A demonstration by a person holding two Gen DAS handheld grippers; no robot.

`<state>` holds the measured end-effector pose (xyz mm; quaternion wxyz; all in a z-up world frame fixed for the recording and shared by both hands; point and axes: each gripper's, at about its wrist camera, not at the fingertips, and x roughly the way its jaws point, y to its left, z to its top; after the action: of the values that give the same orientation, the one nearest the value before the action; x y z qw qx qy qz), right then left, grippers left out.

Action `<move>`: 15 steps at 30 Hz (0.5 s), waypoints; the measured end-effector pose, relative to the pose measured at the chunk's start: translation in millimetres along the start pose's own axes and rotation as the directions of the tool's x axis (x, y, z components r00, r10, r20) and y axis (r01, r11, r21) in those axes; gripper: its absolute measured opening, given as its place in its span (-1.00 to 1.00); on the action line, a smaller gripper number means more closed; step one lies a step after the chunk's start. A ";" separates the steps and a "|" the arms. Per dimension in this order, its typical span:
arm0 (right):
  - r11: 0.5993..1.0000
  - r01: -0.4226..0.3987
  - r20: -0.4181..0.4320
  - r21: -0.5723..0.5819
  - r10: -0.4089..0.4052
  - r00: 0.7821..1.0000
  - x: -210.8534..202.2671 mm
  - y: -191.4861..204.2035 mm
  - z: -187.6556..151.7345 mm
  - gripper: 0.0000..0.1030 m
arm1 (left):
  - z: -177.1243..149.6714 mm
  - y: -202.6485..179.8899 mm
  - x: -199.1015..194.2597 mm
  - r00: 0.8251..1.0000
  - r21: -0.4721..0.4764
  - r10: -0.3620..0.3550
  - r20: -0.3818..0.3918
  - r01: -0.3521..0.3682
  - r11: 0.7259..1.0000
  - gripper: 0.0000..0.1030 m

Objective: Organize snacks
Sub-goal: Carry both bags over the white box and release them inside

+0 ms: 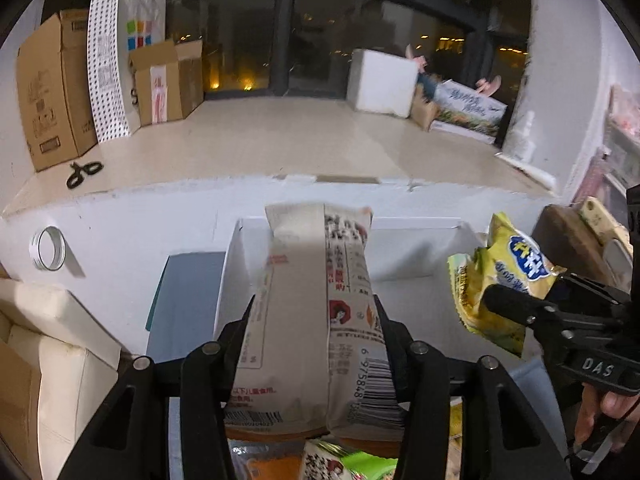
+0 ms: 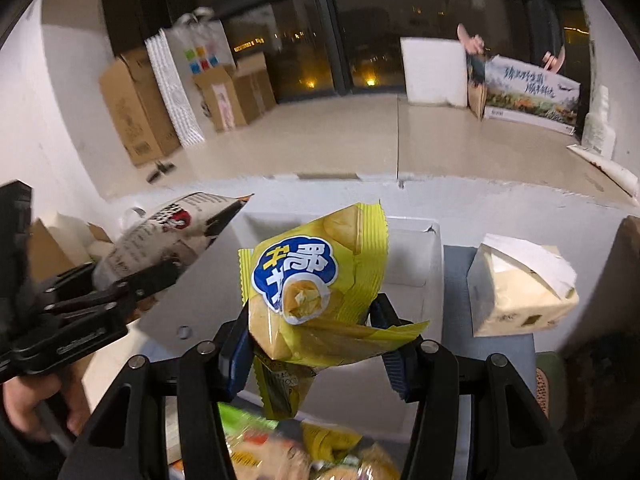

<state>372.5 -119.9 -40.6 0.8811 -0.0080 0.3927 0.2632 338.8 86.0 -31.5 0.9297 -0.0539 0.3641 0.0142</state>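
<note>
My left gripper is shut on a long beige snack packet with red print and a barcode. It holds the packet lengthwise, above the near wall of a white open box. To its right, my right gripper is shut on a yellow snack packet with a blue logo. In the right wrist view the yellow snack packet sits between the right gripper's blue-padded fingers, in front of the white box. At the left there, the left gripper carries the beige packet. A hand grips its handle.
More snack packets lie blurred below the grippers. A cream tissue box stands right of the white box, and a grey-blue sheet lies to its left. A tape roll, scissors and cardboard boxes are on the ledge behind.
</note>
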 end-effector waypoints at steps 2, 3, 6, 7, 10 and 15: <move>1.000 0.004 -0.048 0.011 -0.003 0.999 16.8 -3.3 2.4 0.39 | -0.8 2.4 7.2 1.000 -0.010 0.000 -0.014 0.000 1.000 0.62; 1.000 0.008 -0.078 0.027 -0.006 0.997 24.7 -6.4 2.8 0.54 | -1.2 3.8 9.9 1.000 -0.018 0.006 -0.027 -0.006 1.000 0.82; 0.998 0.013 -0.105 0.067 -0.006 0.994 29.4 -15.8 0.0 1.00 | -6.7 8.6 2.1 1.000 -0.030 -0.001 -0.004 0.001 1.000 1.00; 0.997 0.016 -0.085 0.074 -0.010 0.996 25.6 -17.8 -1.8 1.00 | -8.4 11.5 -0.6 1.000 -0.040 -0.009 -0.006 0.009 0.999 1.00; 0.996 -0.001 -0.046 0.094 0.005 0.999 9.4 -25.0 -4.9 1.00 | -13.5 21.3 -12.0 1.000 -0.083 -0.019 -0.004 0.019 0.996 1.00; 0.987 -0.073 0.078 0.143 0.063 0.995 -41.0 -31.0 -11.8 1.00 | -28.5 29.1 -49.8 0.999 -0.071 -0.032 0.030 0.034 0.997 1.00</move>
<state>356.3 -167.9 -26.2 0.8837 0.0794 0.3782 0.2640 281.1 112.4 -21.2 0.9325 -0.0930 0.3487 0.0127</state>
